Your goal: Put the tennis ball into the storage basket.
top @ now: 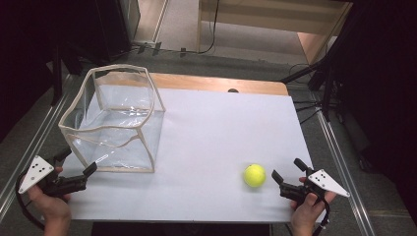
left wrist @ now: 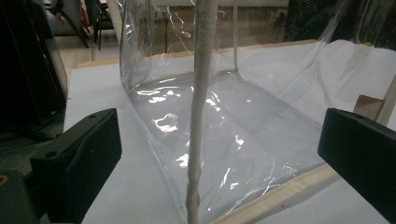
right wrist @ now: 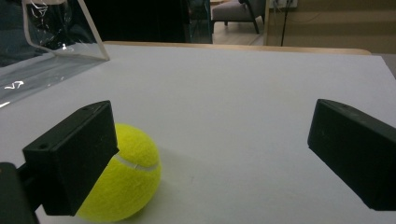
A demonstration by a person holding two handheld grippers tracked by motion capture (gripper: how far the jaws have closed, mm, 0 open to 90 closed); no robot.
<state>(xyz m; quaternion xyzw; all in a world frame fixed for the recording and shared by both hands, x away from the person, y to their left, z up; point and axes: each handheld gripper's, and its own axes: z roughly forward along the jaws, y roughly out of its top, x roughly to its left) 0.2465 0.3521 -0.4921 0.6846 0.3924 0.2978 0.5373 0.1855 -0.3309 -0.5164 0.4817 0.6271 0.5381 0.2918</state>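
High view, desk: the white desk carries a clear bag with pale trim at far left and a tennis ball near the front right.
High view, left claw: the left claw is in a hand at the front left corner, jaws apart, one tip just beside the bag's lower front edge.
High view, right claw: the right claw sits just right of the ball, jaws apart, not touching it.
Left gripper view: the bag's white corner seam stands upright between the spread jaws of the left claw, nothing pinched.
Right gripper view: the tennis ball rests on the desk partly behind the left-hand jaw of the right claw; the jaws stand wide apart, the bag far off at upper left.
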